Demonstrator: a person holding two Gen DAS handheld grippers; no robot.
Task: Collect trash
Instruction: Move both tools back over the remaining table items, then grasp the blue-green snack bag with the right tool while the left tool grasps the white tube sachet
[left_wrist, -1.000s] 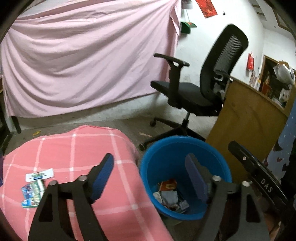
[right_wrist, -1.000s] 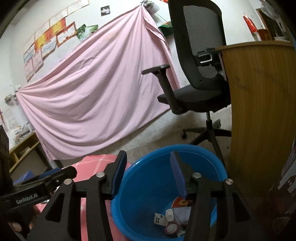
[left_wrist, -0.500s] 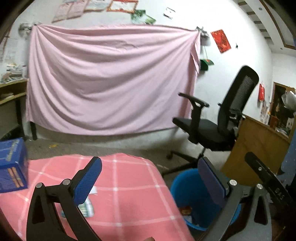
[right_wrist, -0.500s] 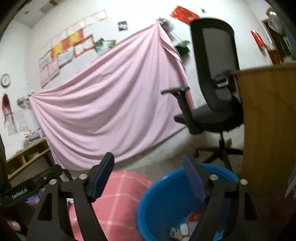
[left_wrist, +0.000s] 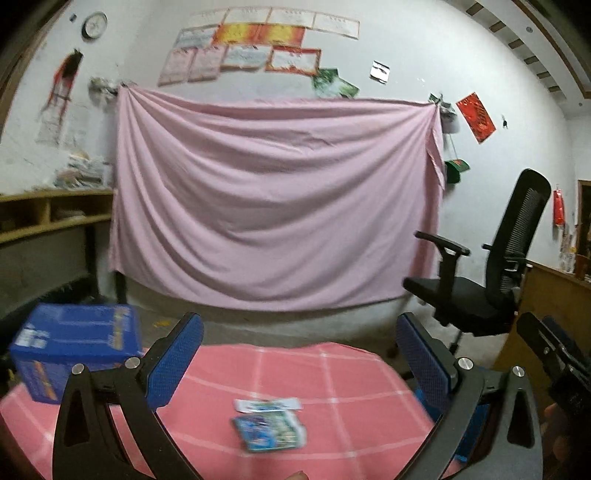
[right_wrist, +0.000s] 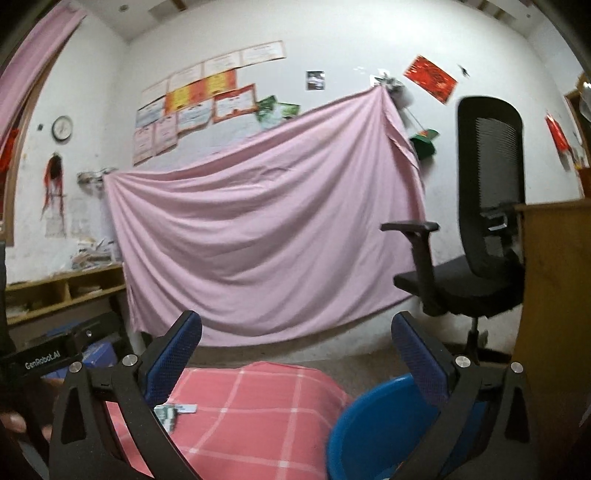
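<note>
Two wrappers lie on the pink checked table (left_wrist: 332, 387): a blue-green packet (left_wrist: 269, 430) and a white strip wrapper (left_wrist: 267, 405) just behind it. My left gripper (left_wrist: 299, 347) is open and empty, raised above them. My right gripper (right_wrist: 295, 347) is open and empty, above the gap between the table (right_wrist: 251, 406) and the blue trash bin (right_wrist: 373, 424). The wrappers (right_wrist: 170, 411) show behind its left finger. The bin's edge (left_wrist: 465, 439) shows behind the left gripper's right finger.
A blue box (left_wrist: 77, 354) stands on the table's left end. A black office chair (left_wrist: 491, 273) and a wooden desk (right_wrist: 554, 314) stand at the right. A pink sheet (left_wrist: 273, 206) hangs on the far wall. Shelves (left_wrist: 44, 221) stand at the left.
Both grippers have lifted and tilted up away from the bin. The left one has swung left over the table, so the wrappers sit between its fingers. Both stay open.
</note>
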